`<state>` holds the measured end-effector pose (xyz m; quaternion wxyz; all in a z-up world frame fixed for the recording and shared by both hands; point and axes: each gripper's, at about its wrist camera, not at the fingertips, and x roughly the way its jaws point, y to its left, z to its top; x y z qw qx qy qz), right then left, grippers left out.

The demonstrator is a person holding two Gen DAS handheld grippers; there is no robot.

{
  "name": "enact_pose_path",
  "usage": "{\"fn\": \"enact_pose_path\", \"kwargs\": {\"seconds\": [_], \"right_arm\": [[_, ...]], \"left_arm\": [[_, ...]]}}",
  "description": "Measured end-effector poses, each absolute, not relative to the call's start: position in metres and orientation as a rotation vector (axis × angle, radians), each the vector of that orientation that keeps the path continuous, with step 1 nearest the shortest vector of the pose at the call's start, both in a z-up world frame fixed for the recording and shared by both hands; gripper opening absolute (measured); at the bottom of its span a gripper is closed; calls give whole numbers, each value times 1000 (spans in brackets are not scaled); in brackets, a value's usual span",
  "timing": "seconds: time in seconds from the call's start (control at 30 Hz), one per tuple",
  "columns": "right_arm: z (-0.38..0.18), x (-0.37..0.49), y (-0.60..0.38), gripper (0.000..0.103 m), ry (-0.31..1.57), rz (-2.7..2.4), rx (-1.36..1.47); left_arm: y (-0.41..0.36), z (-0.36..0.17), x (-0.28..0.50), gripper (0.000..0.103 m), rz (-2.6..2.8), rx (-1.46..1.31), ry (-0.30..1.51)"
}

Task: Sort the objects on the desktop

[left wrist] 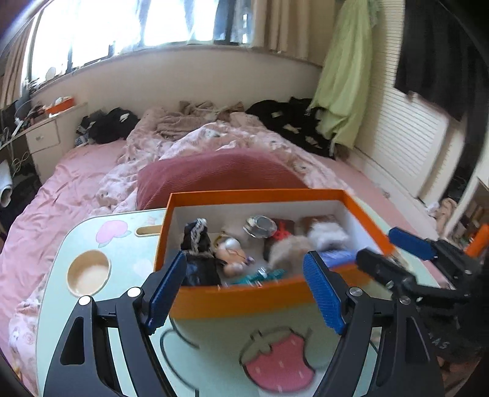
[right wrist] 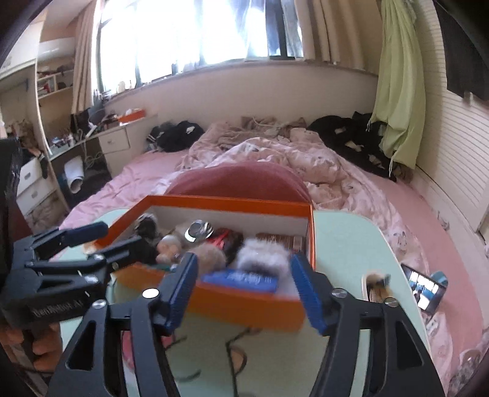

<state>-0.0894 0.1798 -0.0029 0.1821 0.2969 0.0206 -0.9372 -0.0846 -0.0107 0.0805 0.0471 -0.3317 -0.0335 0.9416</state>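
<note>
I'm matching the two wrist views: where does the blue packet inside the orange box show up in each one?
Left wrist view: blue packet at the box's near right corner, right of centre.
Right wrist view: blue packet against the near wall, around centre.
Shared landmark: orange box on the lap table.

A sunlit bedroom

Across the top we see a bright window (left wrist: 128,27); mid-frame lies a pink bed (left wrist: 76,177), with drawers (left wrist: 44,140) at left.

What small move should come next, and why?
Probably pull both tools back from the orange box: the left tool and right tool are open and empty, the items lie inside the box, and the pale green tabletop looks bare.
</note>
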Motion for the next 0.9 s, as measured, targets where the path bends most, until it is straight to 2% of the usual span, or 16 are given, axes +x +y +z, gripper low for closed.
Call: {"fn": "enact_pose_path", "kwargs": {"seconds": [0.13,0.4,0.47,0.53,0.6,0.77,0.83,0.9], "right_arm": [[-22,-66,185,71,99,-2604,947],[-60,-46,198,72,115,-2545,1084],[-62,-41,198,80,149,-2564,1068],[-67,-37,194,93,197,-2573,1053],[-73,-33,193,103,205,-2573,1024],[-76,-29,195,103,199,-2591,1000],[-77,-29,196,103,195,-2597,990],[-77,-29,197,103,194,-2600,985]], "left_arm": [[-7,72,-54,79,2848,-1057,-46],[-3,20,-39,79,2788,-1269,-73],[-1,16,-43,79,2774,-1302,-70],[2,13,-43,79,2779,-1326,-42],[6,11,-41,86,2790,-1325,-1],[4,7,-42,93,2794,-1324,-11],[4,8,-42,103,2797,-1324,-13],[4,6,-43,103,2796,-1323,-18]]}}
